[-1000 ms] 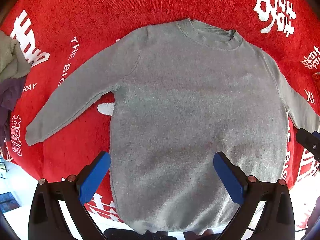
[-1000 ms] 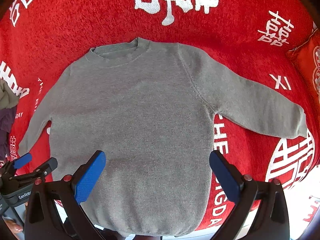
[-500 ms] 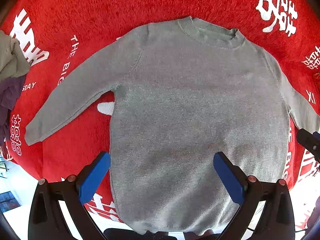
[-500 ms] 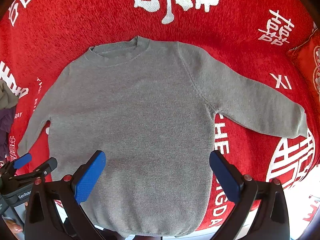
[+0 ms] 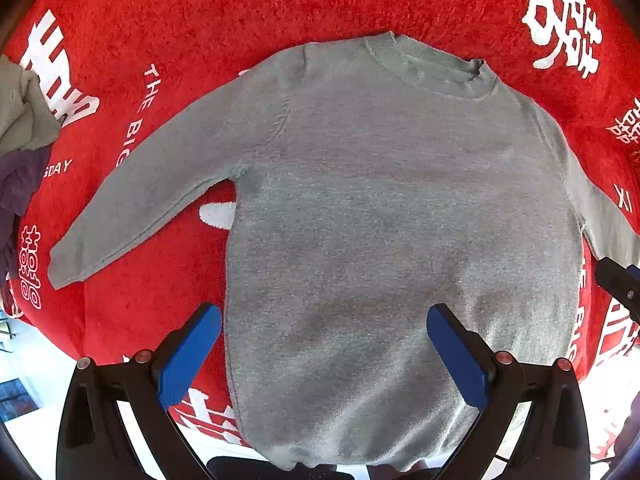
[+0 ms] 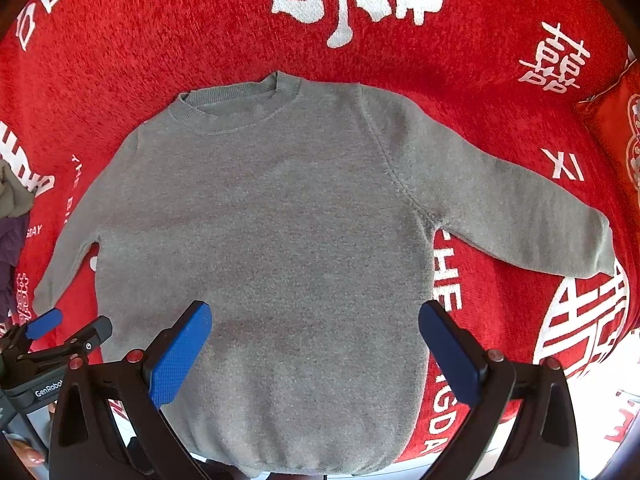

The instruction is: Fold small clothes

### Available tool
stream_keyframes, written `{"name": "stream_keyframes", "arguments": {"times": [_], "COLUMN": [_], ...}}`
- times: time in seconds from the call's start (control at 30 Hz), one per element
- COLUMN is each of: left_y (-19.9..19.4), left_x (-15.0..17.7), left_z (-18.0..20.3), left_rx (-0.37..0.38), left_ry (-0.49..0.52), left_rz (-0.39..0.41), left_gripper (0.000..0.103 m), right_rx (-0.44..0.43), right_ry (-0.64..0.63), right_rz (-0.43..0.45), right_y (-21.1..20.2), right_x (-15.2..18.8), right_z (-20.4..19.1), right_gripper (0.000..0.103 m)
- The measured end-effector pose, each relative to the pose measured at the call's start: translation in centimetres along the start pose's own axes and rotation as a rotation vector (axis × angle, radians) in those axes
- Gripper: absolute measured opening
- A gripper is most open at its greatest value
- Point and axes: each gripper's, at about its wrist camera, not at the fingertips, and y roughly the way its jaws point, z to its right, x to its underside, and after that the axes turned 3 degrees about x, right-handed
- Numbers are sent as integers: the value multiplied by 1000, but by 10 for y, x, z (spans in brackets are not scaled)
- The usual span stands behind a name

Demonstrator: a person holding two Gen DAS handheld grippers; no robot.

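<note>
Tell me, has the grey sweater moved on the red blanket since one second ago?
No. The grey sweater lies where it lay: its collar and cuffs keep their places against the white characters of the red blanket.

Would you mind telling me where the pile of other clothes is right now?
The pile sits at the far left edge of both views, on the red blanket, just beyond the sweater's left cuff.

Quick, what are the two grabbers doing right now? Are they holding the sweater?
Left gripper: open, holding nothing, above the gray sweater.
Right gripper: open, holding nothing, above the same sweater.
</note>
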Motion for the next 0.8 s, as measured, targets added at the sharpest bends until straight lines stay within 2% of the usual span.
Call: {"name": "stream_keyframes", "arguments": {"times": [0.8], "left_y": [6], "left_x": [-7], "left_z": [-22], "left_rx": [51], "left_ry": [-24], "left_rz": [1], "left_gripper": [103], "right_rx": [16], "right_ry": [-40], "right_rz": [-10], "right_y": [6], "right_x": [-6], "right_z": [-27], "right_gripper": [103]}}
